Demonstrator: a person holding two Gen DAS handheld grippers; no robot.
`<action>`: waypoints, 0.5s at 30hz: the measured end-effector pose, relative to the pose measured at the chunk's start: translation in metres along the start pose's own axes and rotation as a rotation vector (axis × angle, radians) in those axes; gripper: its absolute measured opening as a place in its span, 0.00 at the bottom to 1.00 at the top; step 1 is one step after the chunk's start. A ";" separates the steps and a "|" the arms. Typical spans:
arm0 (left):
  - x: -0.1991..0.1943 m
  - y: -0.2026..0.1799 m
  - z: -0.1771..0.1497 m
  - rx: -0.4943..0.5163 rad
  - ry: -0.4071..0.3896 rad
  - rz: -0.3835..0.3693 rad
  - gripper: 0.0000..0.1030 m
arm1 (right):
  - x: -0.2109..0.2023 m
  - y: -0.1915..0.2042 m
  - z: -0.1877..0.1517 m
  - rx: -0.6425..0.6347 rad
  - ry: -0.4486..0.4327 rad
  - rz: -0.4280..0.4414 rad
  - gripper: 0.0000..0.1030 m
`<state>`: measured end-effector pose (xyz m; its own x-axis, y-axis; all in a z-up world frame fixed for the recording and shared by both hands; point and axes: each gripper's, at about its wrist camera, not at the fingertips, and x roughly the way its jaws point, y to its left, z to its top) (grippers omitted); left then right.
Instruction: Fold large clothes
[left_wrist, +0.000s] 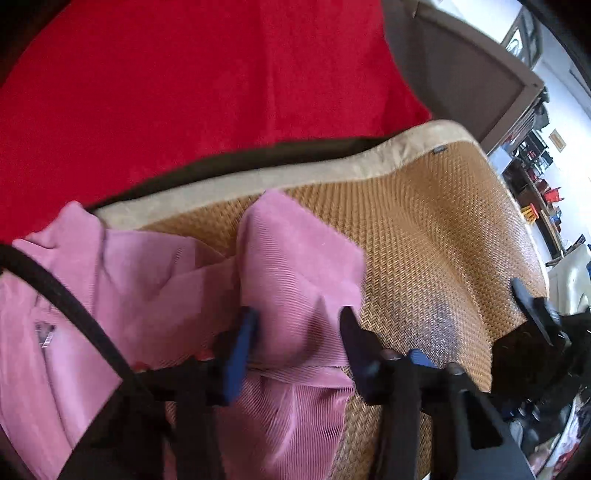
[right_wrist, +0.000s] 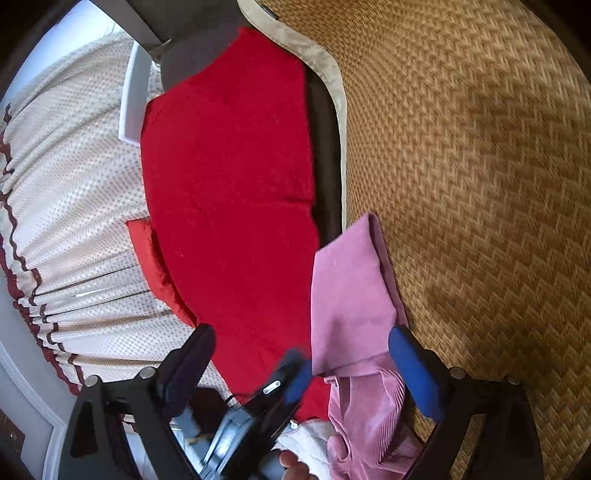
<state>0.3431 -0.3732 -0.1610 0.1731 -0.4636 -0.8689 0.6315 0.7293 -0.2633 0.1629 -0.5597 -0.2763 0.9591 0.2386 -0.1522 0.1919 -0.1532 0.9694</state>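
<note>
A pink ribbed garment (left_wrist: 155, 288) lies bunched on a woven straw mat (left_wrist: 424, 229). In the left wrist view my left gripper (left_wrist: 299, 332) is open, its blue-padded fingers astride a raised fold of the pink fabric (left_wrist: 295, 266). My right gripper shows at the right edge (left_wrist: 532, 306) of that view. In the right wrist view my right gripper (right_wrist: 301, 350) is open with its fingers wide apart; the pink garment (right_wrist: 351, 295) hangs between them, and the other gripper's blue pad (right_wrist: 299, 376) presses its lower edge. The mat (right_wrist: 480, 184) fills the right.
A red blanket (left_wrist: 184, 92) lies beyond the mat's beige border (left_wrist: 258, 173); it also shows in the right wrist view (right_wrist: 229, 184). A dotted white curtain (right_wrist: 74, 203) hangs at the left. A brown headboard (left_wrist: 461, 66) and cluttered shelves (left_wrist: 535, 192) are at the right.
</note>
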 end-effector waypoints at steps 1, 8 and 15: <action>0.003 0.000 -0.001 -0.003 0.003 0.003 0.20 | 0.001 0.001 0.001 -0.001 -0.002 -0.001 0.93; -0.009 -0.007 -0.007 0.039 -0.065 0.030 0.05 | 0.017 0.005 0.001 -0.008 0.034 -0.046 0.91; -0.086 -0.003 -0.021 0.060 -0.218 0.017 0.05 | 0.025 0.018 -0.010 -0.061 0.052 -0.050 0.91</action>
<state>0.3104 -0.3253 -0.0942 0.3393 -0.5544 -0.7600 0.6696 0.7097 -0.2188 0.1883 -0.5473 -0.2609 0.9363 0.2940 -0.1920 0.2248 -0.0819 0.9710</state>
